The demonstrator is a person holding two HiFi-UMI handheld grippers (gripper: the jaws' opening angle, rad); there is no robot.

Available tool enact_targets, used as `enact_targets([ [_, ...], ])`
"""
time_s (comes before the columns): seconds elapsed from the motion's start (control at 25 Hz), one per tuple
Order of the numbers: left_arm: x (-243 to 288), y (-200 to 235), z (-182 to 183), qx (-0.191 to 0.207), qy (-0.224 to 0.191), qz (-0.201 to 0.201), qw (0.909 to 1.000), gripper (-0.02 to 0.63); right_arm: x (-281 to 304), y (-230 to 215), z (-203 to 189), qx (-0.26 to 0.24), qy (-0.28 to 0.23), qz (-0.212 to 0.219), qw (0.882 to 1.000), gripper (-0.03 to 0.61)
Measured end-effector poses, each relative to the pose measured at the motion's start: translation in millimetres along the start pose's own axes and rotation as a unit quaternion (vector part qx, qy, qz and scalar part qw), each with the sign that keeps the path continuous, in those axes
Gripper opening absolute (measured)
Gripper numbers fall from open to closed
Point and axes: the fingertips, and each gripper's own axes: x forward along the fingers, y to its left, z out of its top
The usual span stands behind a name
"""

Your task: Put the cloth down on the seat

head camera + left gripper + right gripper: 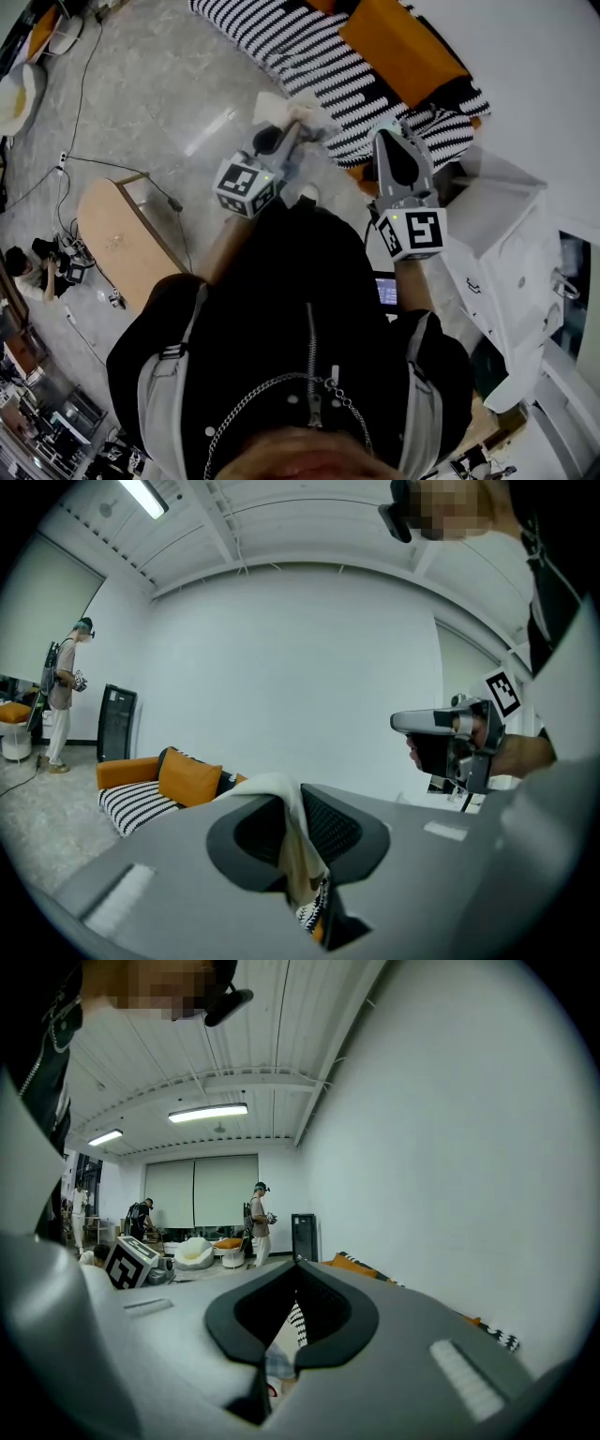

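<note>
Pinching the cloth (298,855) with fingers of left gripper (292,791), right gripper (296,1265) fingers together

cloth (298,855) largely hidden, sofa (281,42) cropped above

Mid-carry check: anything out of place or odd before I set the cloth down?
Nothing stands out. The cloth is pinched in the left gripper, draped over one jaw, and is not yet down on the striped seat.

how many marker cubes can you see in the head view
2. Left cube sits at the back of the left tool; right cube on the right tool. None seems hidden.
</note>
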Motion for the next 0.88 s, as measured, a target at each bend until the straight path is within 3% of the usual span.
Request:
enact_targets([
  [0.88,44,10,-6,0.001,0.029,0.0,0.9996,0.051,27,-42,-18,0.03,0.019,-0.001,0.999,0.003],
])
